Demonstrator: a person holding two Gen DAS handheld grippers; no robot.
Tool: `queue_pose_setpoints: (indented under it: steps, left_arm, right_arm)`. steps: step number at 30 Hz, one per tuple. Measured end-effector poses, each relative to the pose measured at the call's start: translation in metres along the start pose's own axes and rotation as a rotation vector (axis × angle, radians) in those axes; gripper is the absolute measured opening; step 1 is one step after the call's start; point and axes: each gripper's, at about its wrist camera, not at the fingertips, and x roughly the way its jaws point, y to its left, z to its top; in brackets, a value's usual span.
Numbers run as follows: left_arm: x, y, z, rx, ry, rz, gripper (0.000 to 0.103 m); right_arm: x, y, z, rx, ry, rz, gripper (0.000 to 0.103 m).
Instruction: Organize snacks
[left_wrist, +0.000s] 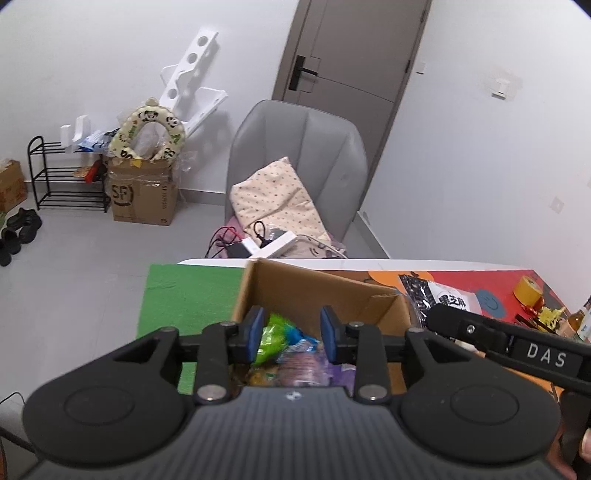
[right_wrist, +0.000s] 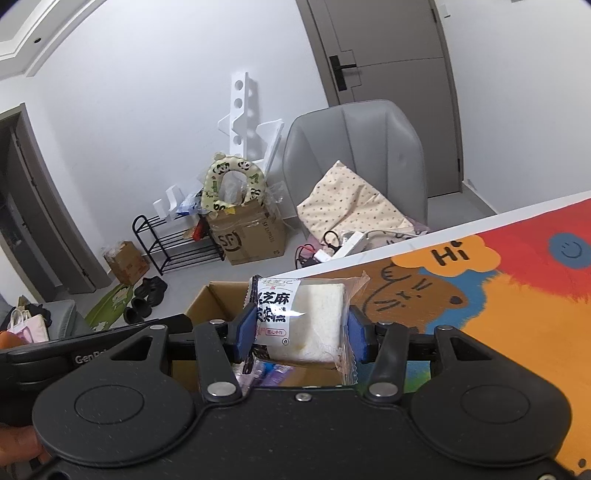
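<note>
An open cardboard box (left_wrist: 314, 291) stands on the table between a green mat and a colourful one. It holds several snack packets, among them a green one (left_wrist: 275, 334) and purple ones (left_wrist: 306, 369). My left gripper (left_wrist: 291, 334) hangs over the box with its blue pads apart and pressing on nothing; the green packet lies below them. My right gripper (right_wrist: 303, 332) is shut on a clear-wrapped white cake packet (right_wrist: 310, 321) with black lettering, held over the box's (right_wrist: 210, 302) right side. That packet (left_wrist: 450, 299) also shows at the right of the left wrist view.
A green mat (left_wrist: 188, 295) lies left of the box, a colourful cartoon mat (right_wrist: 498, 314) to its right. A yellow tape roll (left_wrist: 528, 290) and a bottle (left_wrist: 583, 321) stand at the far right. A grey chair (left_wrist: 299, 147) with a cushion sits beyond the table's white edge (left_wrist: 369, 263).
</note>
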Motion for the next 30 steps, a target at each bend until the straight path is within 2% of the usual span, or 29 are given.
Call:
queue_pose_setpoints:
  steps: [4, 8, 11, 13, 16, 19, 30]
  left_arm:
    - [-0.004, 0.010, 0.002, -0.016, -0.001, 0.010, 0.045]
    - [-0.008, 0.016, 0.002, -0.023, -0.004, 0.019, 0.049]
    - [-0.010, 0.019, 0.003, -0.029, -0.005, 0.024, 0.056]
    - [-0.011, 0.021, 0.002, -0.032, -0.008, 0.031, 0.063]
    - [-0.014, 0.023, 0.000, -0.037, -0.012, 0.032, 0.077]
    - [-0.017, 0.022, -0.002, -0.026, -0.017, 0.032, 0.085]
    - [-0.022, 0.008, -0.012, 0.032, 0.014, 0.033, 0.093]
  right_arm:
    - [0.008, 0.007, 0.003, -0.005, 0.010, 0.016, 0.049]
    - [0.014, 0.013, 0.008, 0.000, 0.017, 0.035, 0.049]
    - [0.019, 0.015, 0.011, 0.012, 0.023, 0.083, 0.060]
    - [0.019, 0.014, 0.009, 0.009, 0.016, 0.075, 0.068]
    - [0.016, 0.009, 0.005, 0.023, 0.020, 0.064, 0.069]
    - [0.009, 0.003, 0.000, 0.025, 0.023, 0.045, 0.069]
    - [-0.027, -0.018, -0.014, 0.034, 0.018, -0.015, 0.089]
